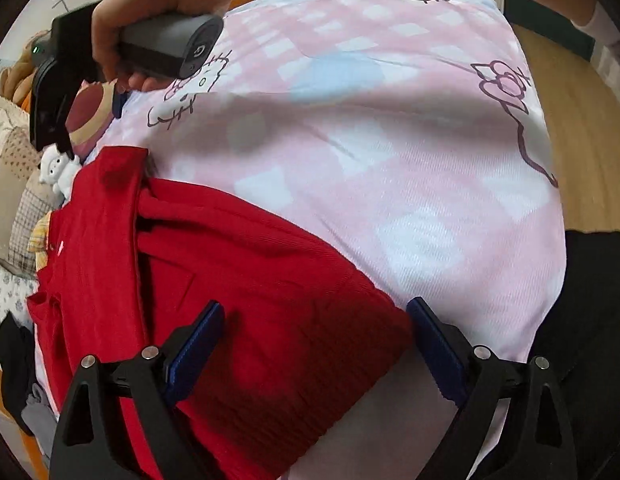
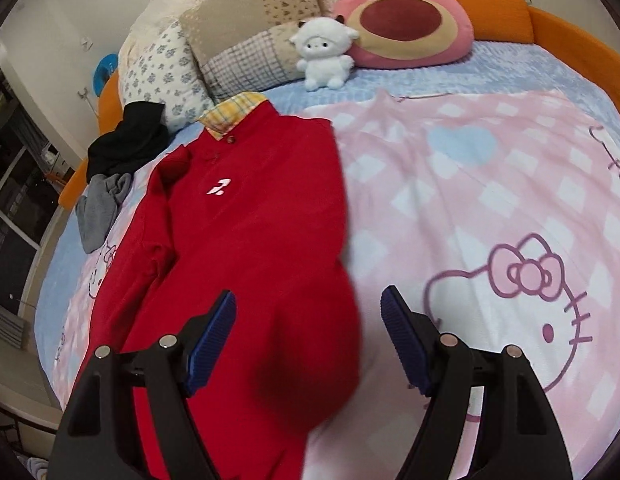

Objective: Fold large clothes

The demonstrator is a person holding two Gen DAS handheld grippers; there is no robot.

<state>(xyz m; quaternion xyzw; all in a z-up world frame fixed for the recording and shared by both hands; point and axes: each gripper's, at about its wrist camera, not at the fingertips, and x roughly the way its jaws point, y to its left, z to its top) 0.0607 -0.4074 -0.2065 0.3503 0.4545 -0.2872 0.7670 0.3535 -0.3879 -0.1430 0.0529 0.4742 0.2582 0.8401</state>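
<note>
Left claw [image 1: 313,336]: fingers spread wide, nothing between the pads, hovering low over the folded edge of the red garment [image 1: 238,280]. The left blue pad [image 1: 198,344] sits over red fabric; the right pad is over the bedsheet [image 1: 389,160].

Right claw [image 2: 308,336]: fingers likewise spread apart and empty, angled down over the garment's lower part [image 2: 250,240]. In the left wrist view it appears at 10 o'clock, gripped in the person's hand [image 1: 150,8], pointing downward toward the garment's far edge; a reddish beaded band circles the wrist.

Red garment: lies on the bed, toward 9 o'clock of the pink checked sheet, collar at 12 o'clock in the right wrist view. One side is folded over the body. Yellow plaid collar lining [image 2: 234,110] shows. A small white chest logo [image 2: 218,187] is present; shape unreadable as text.

Sheet print: Hello Kitty outline faces [image 2: 521,304], no legible writing.

At 12 o'clock: white plush toy [image 2: 323,54], pink bear cushion [image 2: 405,24], patchwork pillow [image 2: 250,36]. At 10 o'clock: black and grey clothes [image 2: 118,148].
</note>
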